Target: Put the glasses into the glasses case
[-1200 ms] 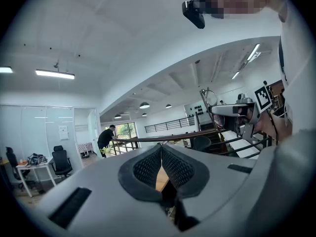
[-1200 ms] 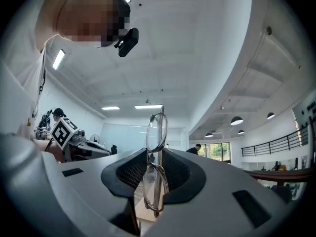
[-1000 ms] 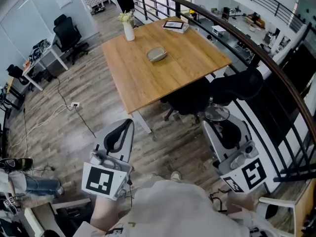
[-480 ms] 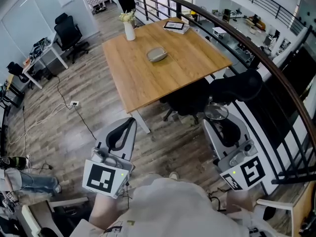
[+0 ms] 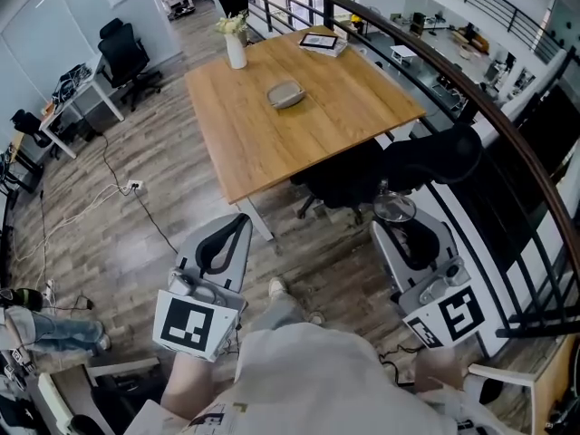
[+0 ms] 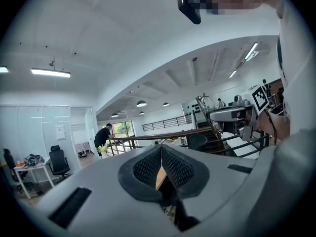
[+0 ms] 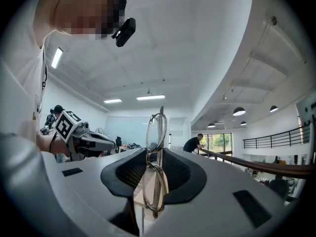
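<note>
The square light-wood table [image 5: 299, 125] is standing in the upper middle of the head view. The grey oval glasses case [image 5: 285, 95] is lying near its centre, and the white vase with flowers [image 5: 236, 51] is standing at its upper left corner. The left gripper [image 5: 231, 231] is sitting at lower left. The right gripper [image 5: 408, 231] is sitting at lower right, with the thin metal-framed glasses [image 7: 157, 157] standing upright between its jaws.

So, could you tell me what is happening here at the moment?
A person is standing a little way back from a wooden table, holding a gripper in each hand. The right gripper has a pair of glasses clamped between its jaws. The left gripper is empty, with its jaws together. The grey glasses case lies on the table ahead, apart from both grippers, so the glasses have not yet gone in.
</note>
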`<state>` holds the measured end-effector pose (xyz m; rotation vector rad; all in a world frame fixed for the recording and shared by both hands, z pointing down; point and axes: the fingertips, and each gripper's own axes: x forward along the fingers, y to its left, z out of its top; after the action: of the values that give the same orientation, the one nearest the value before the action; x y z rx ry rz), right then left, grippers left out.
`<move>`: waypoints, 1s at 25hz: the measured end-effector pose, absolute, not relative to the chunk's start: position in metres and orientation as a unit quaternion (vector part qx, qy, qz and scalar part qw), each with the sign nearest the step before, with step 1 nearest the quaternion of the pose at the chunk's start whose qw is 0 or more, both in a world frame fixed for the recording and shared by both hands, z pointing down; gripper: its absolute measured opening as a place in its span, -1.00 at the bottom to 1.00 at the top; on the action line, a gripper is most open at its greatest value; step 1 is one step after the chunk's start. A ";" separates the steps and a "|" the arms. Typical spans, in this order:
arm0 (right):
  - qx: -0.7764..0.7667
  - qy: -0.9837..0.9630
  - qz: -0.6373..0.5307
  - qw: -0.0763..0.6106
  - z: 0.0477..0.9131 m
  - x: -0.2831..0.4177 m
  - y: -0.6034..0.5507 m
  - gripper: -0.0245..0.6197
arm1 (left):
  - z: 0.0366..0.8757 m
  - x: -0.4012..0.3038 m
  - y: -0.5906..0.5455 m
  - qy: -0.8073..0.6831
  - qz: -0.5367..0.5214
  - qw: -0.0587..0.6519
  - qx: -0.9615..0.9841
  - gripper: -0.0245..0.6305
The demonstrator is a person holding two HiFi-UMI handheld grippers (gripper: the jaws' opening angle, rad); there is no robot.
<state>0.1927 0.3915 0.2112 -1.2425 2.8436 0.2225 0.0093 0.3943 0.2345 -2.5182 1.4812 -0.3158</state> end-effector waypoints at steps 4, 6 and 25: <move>-0.407 0.911 0.070 0.017 0.218 0.197 0.380 -0.53 | 0.239 0.016 0.386 0.501 -0.110 0.074 -0.856 -0.86; -0.407 0.911 0.070 0.019 0.222 0.197 0.372 -0.53 | 0.244 0.019 0.378 0.498 -0.109 0.071 -0.857 -0.86; -0.399 0.915 0.056 -0.005 0.248 0.146 0.221 -0.53 | 0.269 -0.011 0.235 0.485 -0.115 0.034 -0.866 -0.86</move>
<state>0.1458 0.2210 0.2485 -1.2575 2.8845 0.1750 -0.0108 0.2348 0.2695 -2.6635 1.4909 -0.3529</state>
